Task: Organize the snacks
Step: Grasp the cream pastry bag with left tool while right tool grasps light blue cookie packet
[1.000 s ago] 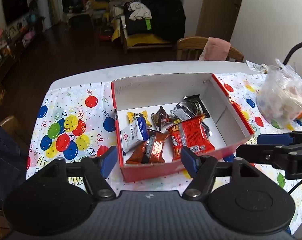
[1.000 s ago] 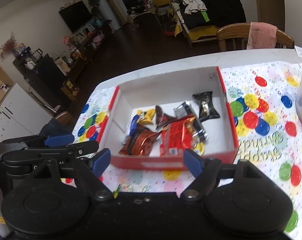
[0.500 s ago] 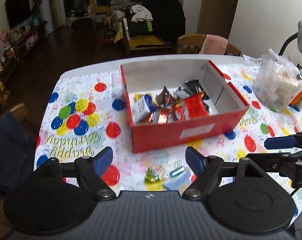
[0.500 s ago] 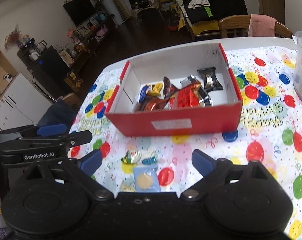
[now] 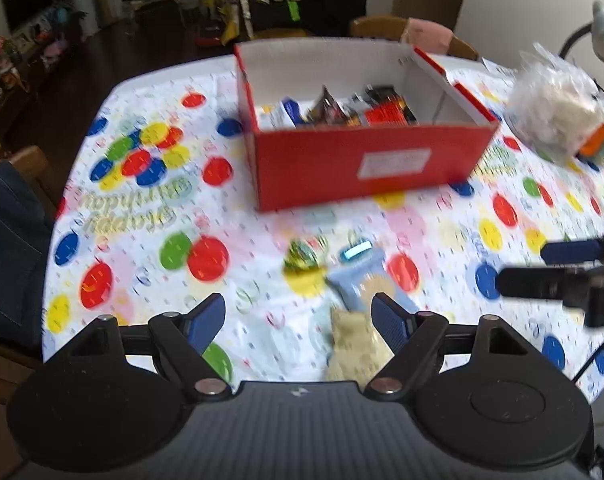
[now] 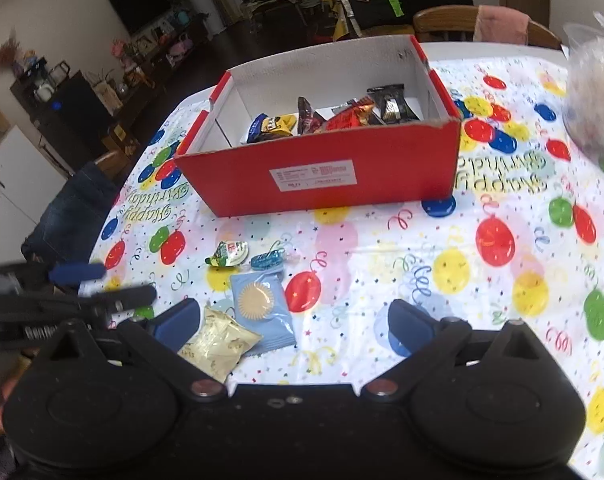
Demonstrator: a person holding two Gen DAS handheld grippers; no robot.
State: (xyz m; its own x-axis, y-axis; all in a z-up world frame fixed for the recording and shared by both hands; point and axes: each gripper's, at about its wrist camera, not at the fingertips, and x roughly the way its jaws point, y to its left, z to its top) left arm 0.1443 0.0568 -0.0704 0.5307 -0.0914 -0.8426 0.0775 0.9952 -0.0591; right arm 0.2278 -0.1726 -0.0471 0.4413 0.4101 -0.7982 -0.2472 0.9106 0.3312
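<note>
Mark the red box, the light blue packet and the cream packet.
red box point(image 6: 322, 184), right wrist view, on its front wall.
light blue packet point(image 6: 262, 312), right wrist view, on its middle.
cream packet point(image 6: 216, 342), right wrist view, on its middle.

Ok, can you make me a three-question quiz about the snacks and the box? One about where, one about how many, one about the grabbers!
1. Where is the pale blue packet?
A. in the box
B. on the tablecloth in front of the box
C. on a chair

2. How many snacks lie outside the red box?
A. one
B. four
C. nine

3. How are the left gripper and right gripper?
A. both open, holding nothing
B. both shut
C. one holds a packet

Answers: B, it lies flat on the balloon tablecloth; B, green candy, blue candy, blue packet, cream packet; A, fingers spread apart.
</note>
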